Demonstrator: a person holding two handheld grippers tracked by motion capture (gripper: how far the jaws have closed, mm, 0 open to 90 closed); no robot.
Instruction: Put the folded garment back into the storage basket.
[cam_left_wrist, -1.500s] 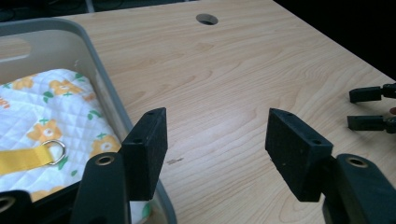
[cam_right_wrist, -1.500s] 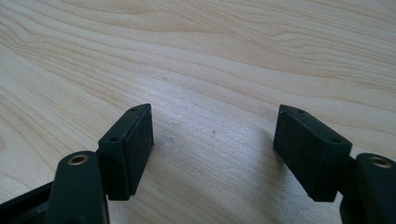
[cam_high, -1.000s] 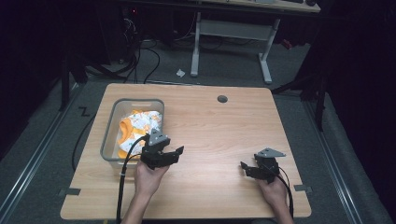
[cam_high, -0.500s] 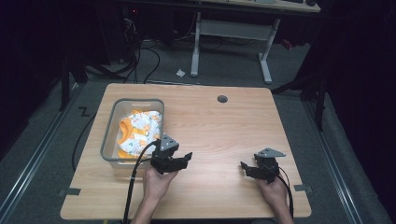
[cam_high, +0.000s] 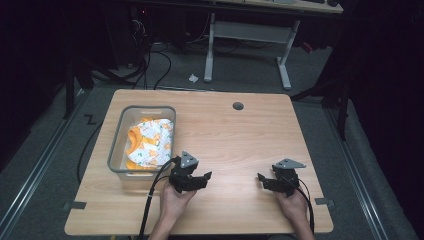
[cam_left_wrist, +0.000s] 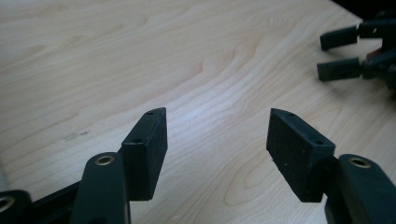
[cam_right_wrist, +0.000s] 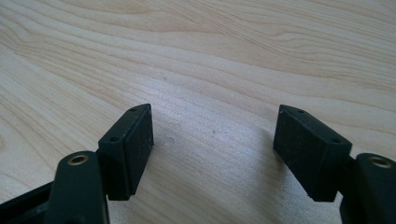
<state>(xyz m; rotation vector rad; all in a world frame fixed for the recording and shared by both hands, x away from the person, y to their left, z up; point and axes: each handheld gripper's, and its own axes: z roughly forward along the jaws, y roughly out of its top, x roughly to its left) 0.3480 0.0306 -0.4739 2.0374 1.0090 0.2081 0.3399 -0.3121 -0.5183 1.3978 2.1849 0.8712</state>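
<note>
Where cloth (cam_high: 150, 142) folds half hidden in bin (cam_high: 118, 145), perhaps garments; left gripper (cam_high: 205, 178), right gripper (cam_high: 262, 180) wide, empty.

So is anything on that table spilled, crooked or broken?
Nothing stands out. The orange and white patterned cloth lies crumpled inside the grey bin at the table's left, with nothing spilled over the rim. The left gripper and right gripper are both open and empty over bare wood.
</note>
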